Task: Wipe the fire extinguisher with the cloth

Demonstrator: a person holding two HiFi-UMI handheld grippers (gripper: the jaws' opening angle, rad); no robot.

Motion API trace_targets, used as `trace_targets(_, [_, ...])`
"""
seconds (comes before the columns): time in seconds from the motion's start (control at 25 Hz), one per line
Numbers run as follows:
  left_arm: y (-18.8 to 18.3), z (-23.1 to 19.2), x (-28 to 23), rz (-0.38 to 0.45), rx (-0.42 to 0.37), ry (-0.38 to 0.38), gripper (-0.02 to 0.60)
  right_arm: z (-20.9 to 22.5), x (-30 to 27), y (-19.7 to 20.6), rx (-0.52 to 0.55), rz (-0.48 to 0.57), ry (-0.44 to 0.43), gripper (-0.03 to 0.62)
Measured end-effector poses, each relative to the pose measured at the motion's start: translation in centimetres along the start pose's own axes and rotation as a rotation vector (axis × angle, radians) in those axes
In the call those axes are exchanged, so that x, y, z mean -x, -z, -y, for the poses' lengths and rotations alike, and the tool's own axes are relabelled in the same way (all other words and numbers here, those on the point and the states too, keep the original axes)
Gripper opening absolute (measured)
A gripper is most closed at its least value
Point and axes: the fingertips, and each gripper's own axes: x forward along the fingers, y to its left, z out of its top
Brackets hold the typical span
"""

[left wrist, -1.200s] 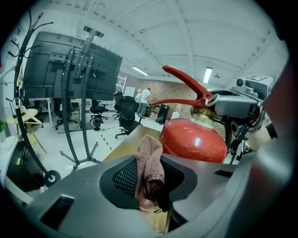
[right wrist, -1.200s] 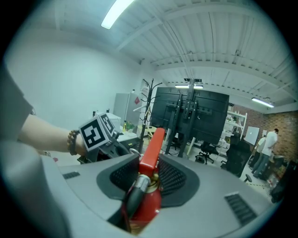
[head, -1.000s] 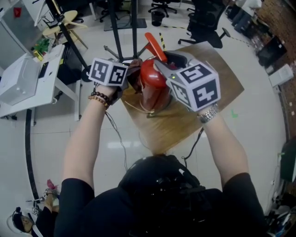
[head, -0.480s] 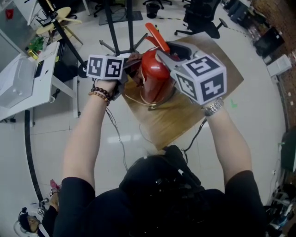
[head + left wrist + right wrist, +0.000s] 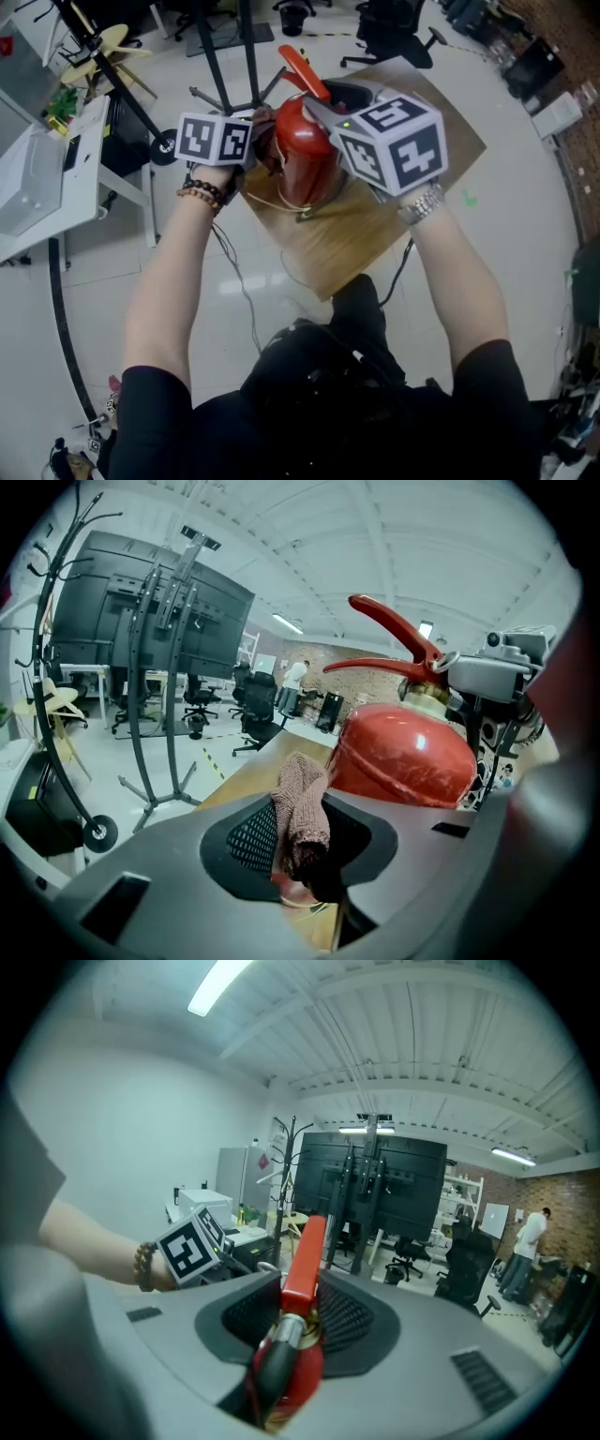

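The left gripper's jaws are clenched on the cloth, a brownish knitted wad that stands up between the pads and lies against the left flank of the fire extinguisher. The right gripper's jaws are closed around the extinguisher's valve head. The red lever rises between the pads and the black hose runs down in front.

From above, the left gripper sits just left of the red cylinder and the right gripper comes over its top from the right. Only this head view shows that the extinguisher stands upright on a wooden board lying on the pale floor. It alone also shows the beaded bracelets on the left wrist and the watch on the right.

The cloth's weave and its contact with the cylinder are plain only in the left gripper view; from above, the marker cube and the gripper hide most of it. The right gripper view alone shows the lever framed by the pads, with the left gripper's cube beyond it.

Counted: one extinguisher, one cloth, one board, two grippers, two marker cubes.
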Motion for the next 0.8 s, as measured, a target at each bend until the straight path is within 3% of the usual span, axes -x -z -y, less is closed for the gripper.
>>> trace_targets(0.8, [0.48,-0.08,-0.19,-0.002,-0.028,-0.008,0.091,-0.32,0.27,-0.14,-0.02,-0.022,-0.007,0.137])
